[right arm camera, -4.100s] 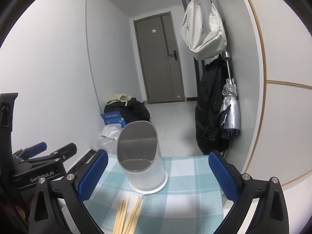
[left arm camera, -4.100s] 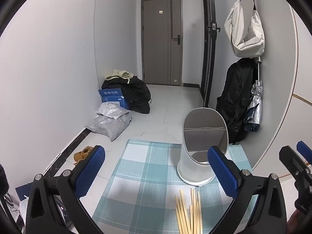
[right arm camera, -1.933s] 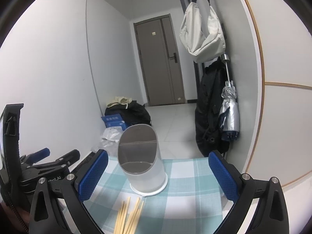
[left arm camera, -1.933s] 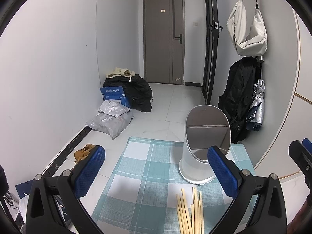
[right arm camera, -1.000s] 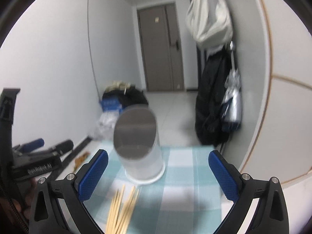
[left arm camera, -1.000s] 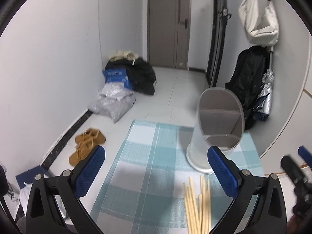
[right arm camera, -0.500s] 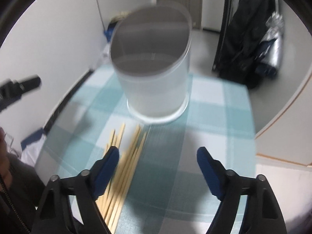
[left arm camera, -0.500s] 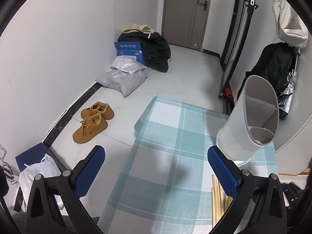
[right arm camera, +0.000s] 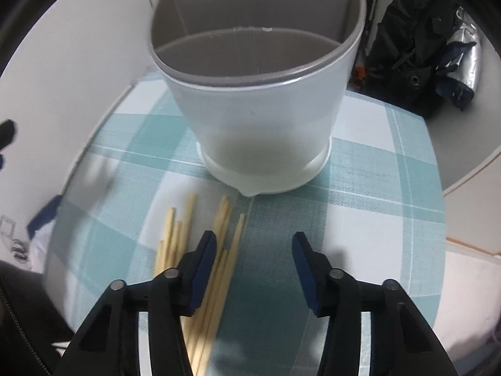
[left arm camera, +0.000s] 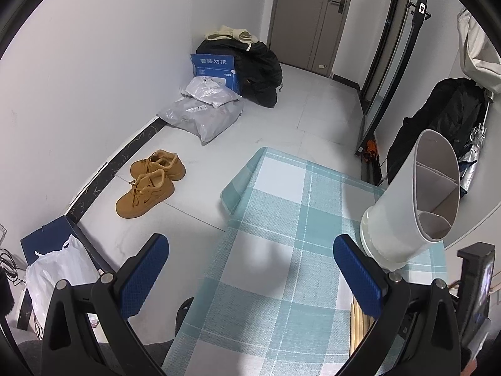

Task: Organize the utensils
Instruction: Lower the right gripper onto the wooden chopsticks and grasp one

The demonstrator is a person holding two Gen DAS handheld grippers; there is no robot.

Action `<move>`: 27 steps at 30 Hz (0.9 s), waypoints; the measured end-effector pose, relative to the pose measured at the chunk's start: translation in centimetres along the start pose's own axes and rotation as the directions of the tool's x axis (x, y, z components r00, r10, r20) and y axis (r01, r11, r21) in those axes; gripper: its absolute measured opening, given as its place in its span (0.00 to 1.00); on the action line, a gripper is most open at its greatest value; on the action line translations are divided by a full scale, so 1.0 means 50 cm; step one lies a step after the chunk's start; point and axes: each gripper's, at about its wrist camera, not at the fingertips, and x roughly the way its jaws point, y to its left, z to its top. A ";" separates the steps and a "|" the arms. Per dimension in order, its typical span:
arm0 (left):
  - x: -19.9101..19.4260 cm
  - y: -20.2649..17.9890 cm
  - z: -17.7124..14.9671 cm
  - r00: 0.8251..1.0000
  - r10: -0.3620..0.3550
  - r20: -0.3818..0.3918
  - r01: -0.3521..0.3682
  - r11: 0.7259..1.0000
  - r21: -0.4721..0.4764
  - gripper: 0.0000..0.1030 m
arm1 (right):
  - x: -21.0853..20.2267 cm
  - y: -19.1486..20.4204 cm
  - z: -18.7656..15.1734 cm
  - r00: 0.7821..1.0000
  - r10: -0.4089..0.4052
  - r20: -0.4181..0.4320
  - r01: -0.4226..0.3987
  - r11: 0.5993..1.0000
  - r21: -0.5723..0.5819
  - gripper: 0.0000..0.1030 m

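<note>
So the table (left arm camera: 281,219) is covered in a teal and white checked cloth (right arm camera: 375,188), and it sits in a narrow hallway with white walls and a pale tiled floor (left arm camera: 313,109). A white utensil holder (right arm camera: 260,119) with grey dividers inside stands upright on the cloth. Just in front of it lies a loose bunch of wooden chopsticks (right arm camera: 188,235), flat on the cloth, tips pointing at the holder but not touching it.

The right claw (right arm camera: 253,253) is angled down over the cloth. Its blue pads have just been closing in but there's a clear gap between them; its left pad is over the bunch and one or two sticks run into the gap. It's not pinching anything, far as I can see. The left claw (left arm camera: 250,269) hangs spread wide over the table's near left edge with nothing between its pads.

Room stuff from the left view: a pair of tan shoes (left arm camera: 147,181) on the floor by the wall, grey plastic mail bags (left arm camera: 203,112), a blue box (left arm camera: 216,69) and a black bag (left arm camera: 256,69) piled near a grey door (left arm camera: 313,15). A white plastic bag (left arm camera: 56,275) sits down at the lower left. Black backpack (right arm camera: 407,31) and a folded silver umbrella (right arm camera: 463,37) hang by the right wall.
</note>
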 end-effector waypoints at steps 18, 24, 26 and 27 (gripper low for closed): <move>0.021 0.007 -0.009 0.999 0.020 -0.032 -0.019 0.999 0.043 0.99 | 0.021 0.006 0.020 0.997 0.061 -0.056 -0.062 0.998 -0.016 0.03; 0.036 -0.019 -0.038 0.996 -0.002 -0.093 0.012 0.994 0.105 0.99 | -0.014 -0.048 0.012 0.993 0.112 0.033 -0.115 0.990 0.084 0.03; 0.046 -0.035 -0.058 0.990 -0.027 -0.141 0.047 0.989 0.143 0.99 | -0.032 -0.059 0.008 0.990 0.123 0.068 -0.129 0.987 0.098 0.03; 0.050 -0.043 -0.070 0.985 -0.046 -0.164 0.072 0.985 0.156 0.99 | -0.044 -0.067 0.004 0.986 0.138 0.094 -0.148 0.983 0.110 0.03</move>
